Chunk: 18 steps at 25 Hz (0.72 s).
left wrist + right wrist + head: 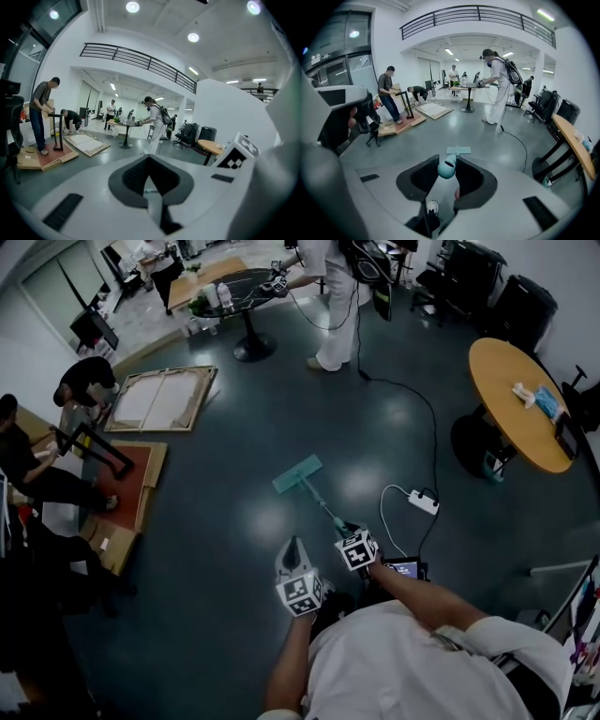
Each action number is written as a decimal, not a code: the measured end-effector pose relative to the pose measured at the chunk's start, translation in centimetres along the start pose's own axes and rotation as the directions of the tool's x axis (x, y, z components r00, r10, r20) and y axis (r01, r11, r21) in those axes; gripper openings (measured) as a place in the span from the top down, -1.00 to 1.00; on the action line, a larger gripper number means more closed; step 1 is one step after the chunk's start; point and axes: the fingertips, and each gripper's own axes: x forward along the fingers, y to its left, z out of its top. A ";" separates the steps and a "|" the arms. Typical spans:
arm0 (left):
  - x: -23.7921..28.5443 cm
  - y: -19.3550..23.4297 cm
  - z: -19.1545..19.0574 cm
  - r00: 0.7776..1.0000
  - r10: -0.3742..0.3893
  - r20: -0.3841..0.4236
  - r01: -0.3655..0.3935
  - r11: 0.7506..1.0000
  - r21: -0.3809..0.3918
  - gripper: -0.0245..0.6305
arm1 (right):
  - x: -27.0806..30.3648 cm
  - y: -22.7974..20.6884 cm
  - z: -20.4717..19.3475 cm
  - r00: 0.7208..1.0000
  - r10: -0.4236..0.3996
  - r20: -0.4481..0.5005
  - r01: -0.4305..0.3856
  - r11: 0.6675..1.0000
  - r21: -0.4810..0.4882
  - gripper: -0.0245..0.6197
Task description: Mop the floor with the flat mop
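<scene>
One pair only works — right tongs (448, 174) clamp the flat mop (298, 474) by its handle end, pad flat on the floor (225, 437) ahead, seemingly for pushing; left tongs (150, 180) closed, empty — spare.

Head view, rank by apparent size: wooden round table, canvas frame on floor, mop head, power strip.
1. wooden round table and canvas frame: look about alike, so not ranked against each other
2. mop head
3. power strip

One flat mop (298, 474); two hand-held grippers (294, 551) (346, 530); two round tables (246, 279) (506, 395).
</scene>
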 end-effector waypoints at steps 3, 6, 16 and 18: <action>1.6 1.5 1.1 1.000 0.007 0.002 -0.007 1.000 -0.002 0.91 | 2.4 -0.3 3.0 1.000 -0.005 0.008 0.005 1.000 -0.002 0.57; 3.0 2.6 1.8 1.000 0.021 0.000 -0.021 1.000 -0.005 0.91 | 4.9 -0.8 5.5 1.000 -0.008 0.003 0.008 1.000 -0.004 0.57; 8.6 3.9 2.5 0.998 0.062 -0.002 -0.062 0.998 -0.018 0.91 | 12.4 -3.7 11.7 1.000 -0.006 0.007 0.006 1.000 -0.019 0.57; 9.4 4.2 2.2 0.998 0.065 -0.011 -0.065 0.998 -0.009 0.91 | 13.3 -3.8 12.4 1.000 -0.004 0.009 0.004 1.000 -0.019 0.57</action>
